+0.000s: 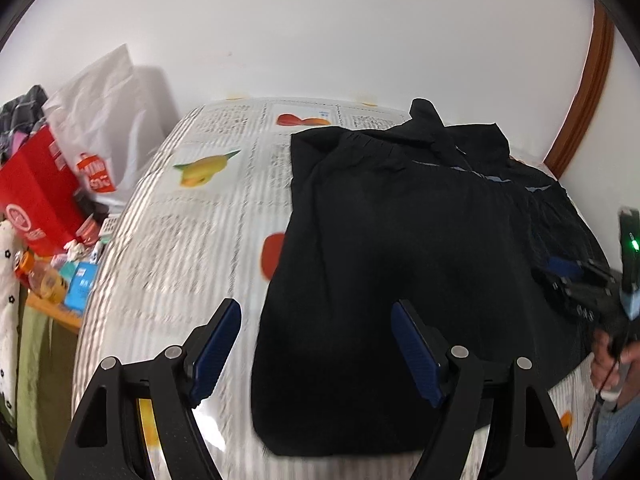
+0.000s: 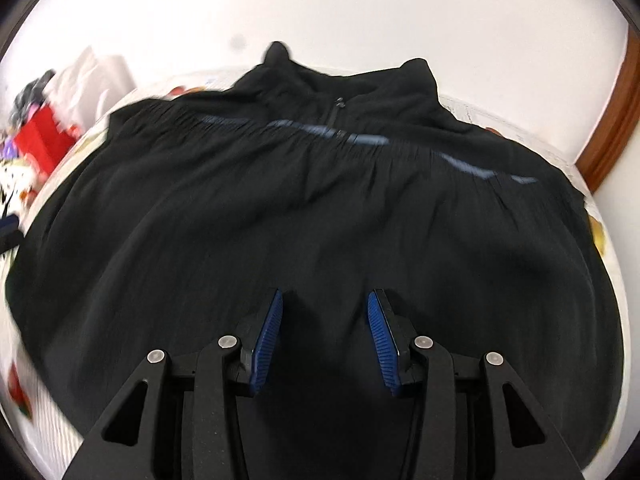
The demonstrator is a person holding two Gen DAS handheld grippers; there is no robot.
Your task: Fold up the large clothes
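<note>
A large black garment (image 1: 400, 240) with a zip and a thin blue-grey stripe lies spread on a bed sheet (image 1: 192, 240) printed with text and fruit pictures. Its collar end points at the far wall. My left gripper (image 1: 316, 306) hovers open over the garment's near left edge, with nothing between its blue pads. In the right wrist view the garment (image 2: 320, 208) fills most of the frame. My right gripper (image 2: 326, 294) stands above its near middle, jaws apart and empty. At the right edge of the left wrist view, a hand holds the right gripper (image 1: 576, 280).
Left of the bed stands clutter: a red bag (image 1: 36, 196), a white plastic bag (image 1: 104, 120) and small packets on a wooden ledge (image 1: 60, 312). A white wall rises behind the bed. A brown wooden frame (image 1: 584, 92) curves along the right.
</note>
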